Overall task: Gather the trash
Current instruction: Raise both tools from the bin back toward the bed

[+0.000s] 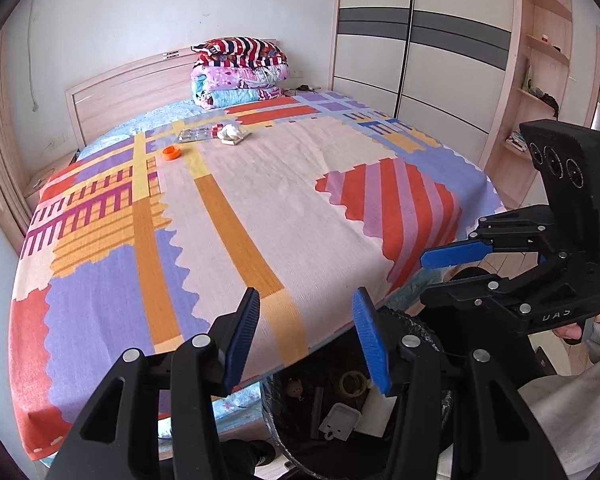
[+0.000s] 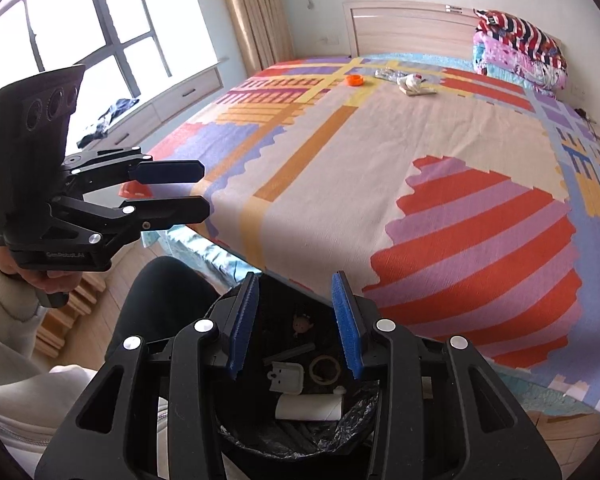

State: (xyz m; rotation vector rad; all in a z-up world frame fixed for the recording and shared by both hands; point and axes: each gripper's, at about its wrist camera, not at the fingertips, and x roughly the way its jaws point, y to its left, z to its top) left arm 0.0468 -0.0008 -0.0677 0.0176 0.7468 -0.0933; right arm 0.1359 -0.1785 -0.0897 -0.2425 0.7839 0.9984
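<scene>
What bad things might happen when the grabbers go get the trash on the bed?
1. The orange cap, the crumpled tissue and the clear wrapper lie far up the bed near the headboard, so reaching them means a long stretch from the trash bin at the foot.
2. The cap is round and may roll or slip from the fingers.
3. The wrapper lies flat, so the fingers might pinch the bedsheet too.

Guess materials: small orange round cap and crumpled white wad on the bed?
Small orange round cap: likely plastic, smooth with a uniform bright colour and moulded rim. Crumpled white wad: probably tissue paper, matte with soft irregular creases; could be thin cloth.
</scene>
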